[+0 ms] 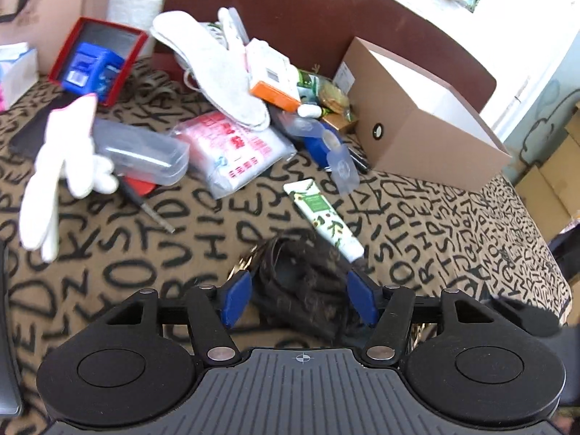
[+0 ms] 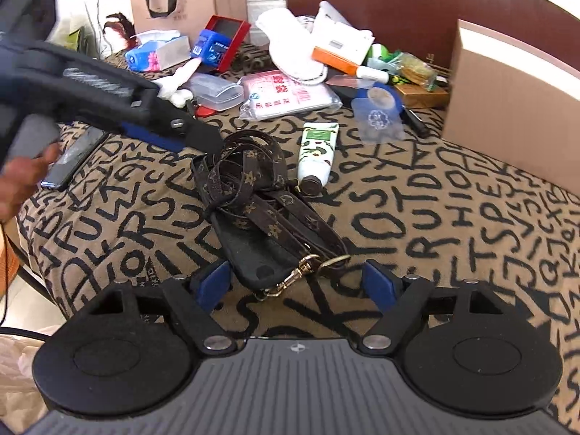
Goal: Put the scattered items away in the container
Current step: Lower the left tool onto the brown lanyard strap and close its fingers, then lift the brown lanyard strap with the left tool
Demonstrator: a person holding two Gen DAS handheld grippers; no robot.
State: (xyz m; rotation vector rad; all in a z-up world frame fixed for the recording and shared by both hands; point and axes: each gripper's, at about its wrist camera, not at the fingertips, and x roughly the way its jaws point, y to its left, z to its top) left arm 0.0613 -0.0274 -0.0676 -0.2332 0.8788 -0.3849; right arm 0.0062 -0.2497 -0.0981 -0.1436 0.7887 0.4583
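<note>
Between the blue fingers of your left hand-held gripper (image 1: 299,299) sits the tangled dark brown strap (image 2: 253,195), patterned with small tan flower marks and ending in gold clasps and a ring at the near end. It lies bunched on the letter-printed bedspread (image 2: 453,224), wrapped over a flat black pouch (image 2: 253,253). Your left jaws are spread wide on either side of the bundle, clamping nothing. Your right hand-held gripper (image 2: 295,284) is likewise released, its fingers parted just short of the clasps. Just beside the strap's far end lies a white-and-green tube (image 2: 317,152) with a dark cap. Farther back is a heap of clutter: a clear plastic case (image 1: 141,152), a white glove (image 1: 61,166), white insoles (image 1: 214,72). At the right stands the cardboard box (image 1: 420,123), well apart from the strap.
</note>
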